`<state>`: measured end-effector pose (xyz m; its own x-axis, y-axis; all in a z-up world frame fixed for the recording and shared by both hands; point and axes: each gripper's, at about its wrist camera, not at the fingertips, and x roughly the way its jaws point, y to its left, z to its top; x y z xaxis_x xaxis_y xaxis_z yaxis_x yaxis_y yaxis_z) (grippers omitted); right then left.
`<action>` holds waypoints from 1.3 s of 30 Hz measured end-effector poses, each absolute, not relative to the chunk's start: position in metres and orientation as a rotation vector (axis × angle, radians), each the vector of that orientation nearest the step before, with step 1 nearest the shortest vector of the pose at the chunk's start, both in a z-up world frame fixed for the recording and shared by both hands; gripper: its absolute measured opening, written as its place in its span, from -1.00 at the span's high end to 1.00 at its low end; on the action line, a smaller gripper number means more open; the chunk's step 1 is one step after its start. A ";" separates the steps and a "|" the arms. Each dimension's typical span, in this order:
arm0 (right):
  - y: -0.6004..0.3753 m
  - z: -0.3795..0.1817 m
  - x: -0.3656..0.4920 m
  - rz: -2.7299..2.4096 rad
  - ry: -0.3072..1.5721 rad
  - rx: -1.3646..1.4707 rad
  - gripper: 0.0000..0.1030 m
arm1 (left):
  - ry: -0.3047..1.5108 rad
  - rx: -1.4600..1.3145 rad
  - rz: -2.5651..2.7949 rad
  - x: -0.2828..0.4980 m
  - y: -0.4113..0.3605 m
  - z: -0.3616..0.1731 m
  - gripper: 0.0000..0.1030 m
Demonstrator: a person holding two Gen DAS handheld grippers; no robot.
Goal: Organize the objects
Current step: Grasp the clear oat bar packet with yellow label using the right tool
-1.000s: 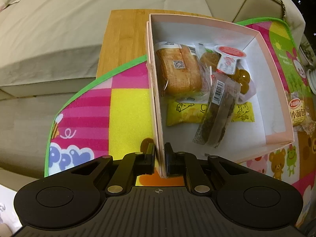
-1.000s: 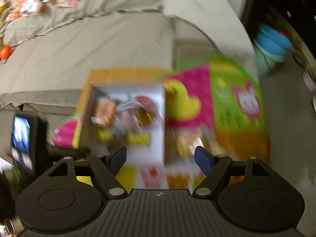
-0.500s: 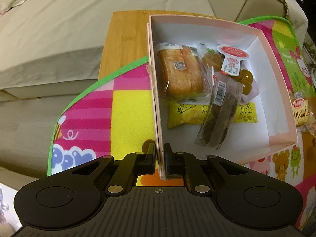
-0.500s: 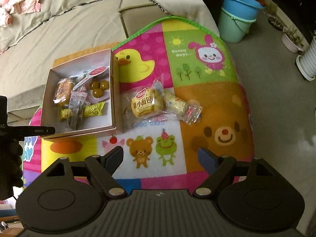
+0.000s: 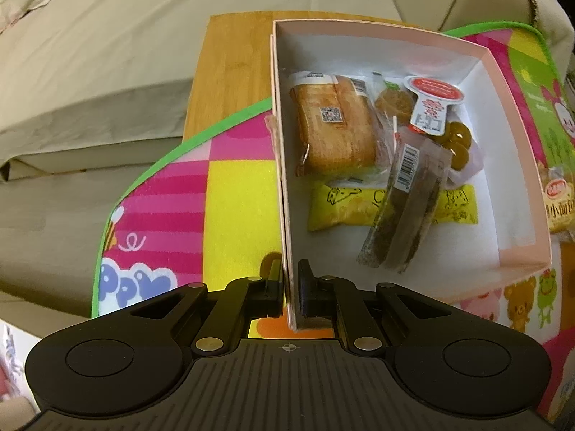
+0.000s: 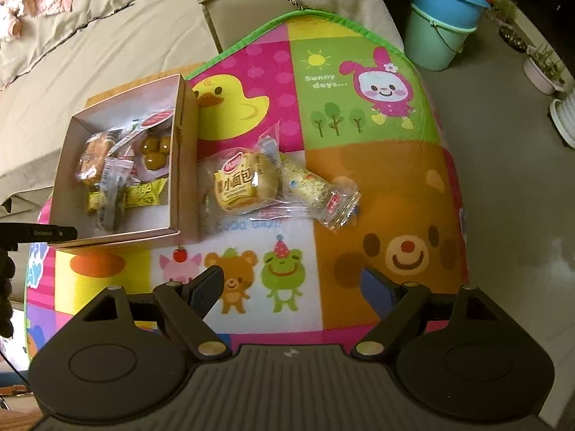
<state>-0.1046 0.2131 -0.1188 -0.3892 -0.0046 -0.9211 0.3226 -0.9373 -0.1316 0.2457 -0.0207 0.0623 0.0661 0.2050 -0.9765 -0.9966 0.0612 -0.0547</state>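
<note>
L gripper, bottom centre of its frame, points steeply down, jaws pinched nearly shut on a thin pink wall. R gripper, low centre, jaws wide apart, probably nothing between them.

We see a beige sofa behind the wooden table, with a pink patterned cloth lying on it at the far left. On the grey floor to the right, a blue bucket sits nested in a pale green bucket, and white plant pots stand near them.
</note>
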 end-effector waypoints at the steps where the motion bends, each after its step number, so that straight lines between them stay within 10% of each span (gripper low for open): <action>1: 0.214 -0.120 -0.107 -2.427 0.438 1.606 -0.62 | 1.039 -1.043 1.213 0.246 -0.020 0.062 0.81; 24: 0.172 -0.213 -0.204 -2.135 1.075 1.438 -0.49 | 1.101 -0.929 1.134 0.251 -0.031 0.067 0.81; 29: 0.168 -0.210 -0.214 -2.172 0.807 1.544 0.34 | 1.098 -0.921 1.133 0.250 -0.035 0.066 0.81; 39: 0.213 -0.199 -0.160 -2.400 0.370 1.738 0.42 | 1.104 -0.874 1.095 0.248 -0.037 0.067 0.81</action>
